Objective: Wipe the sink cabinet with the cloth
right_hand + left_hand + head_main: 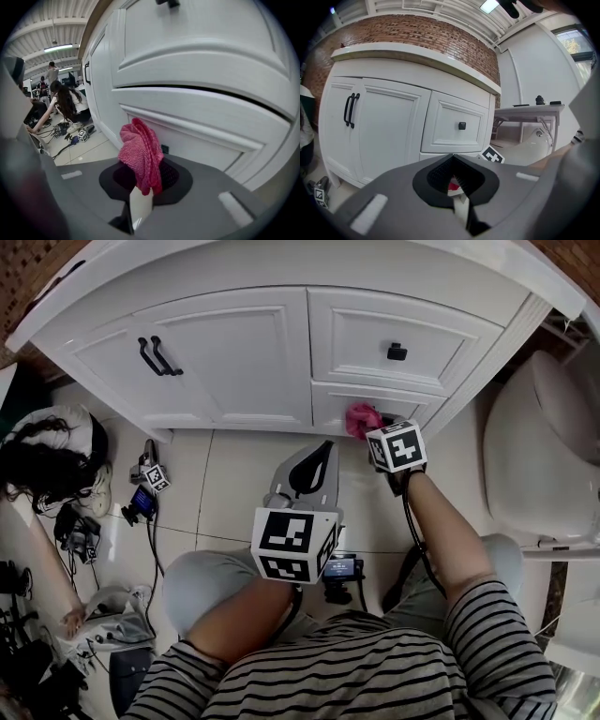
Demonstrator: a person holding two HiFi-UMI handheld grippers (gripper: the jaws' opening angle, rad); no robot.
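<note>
At cabinet [262, 362] drawer [330, 407]: right tongs [140, 176] clamp pink cloth [139, 149]; left tongs [452, 158] closed, empty, over tiled floor [234, 488].

The left gripper [453, 155] has its 2 fingers [436, 174] closed, tips touching, nothing gripped. Ahead stands the white sink cabinet [389, 126]. It has 2 black door handles [350, 110] at left and 1 drawer [449, 110] with a square black knob [461, 125] at right. A marker cube [492, 155] shows just below the drawer. A brick wall [417, 30] rises above the worktop [417, 54].

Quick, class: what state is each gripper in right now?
Left gripper: shut, holding nothing.
Right gripper: shut on the pink cloth.
</note>
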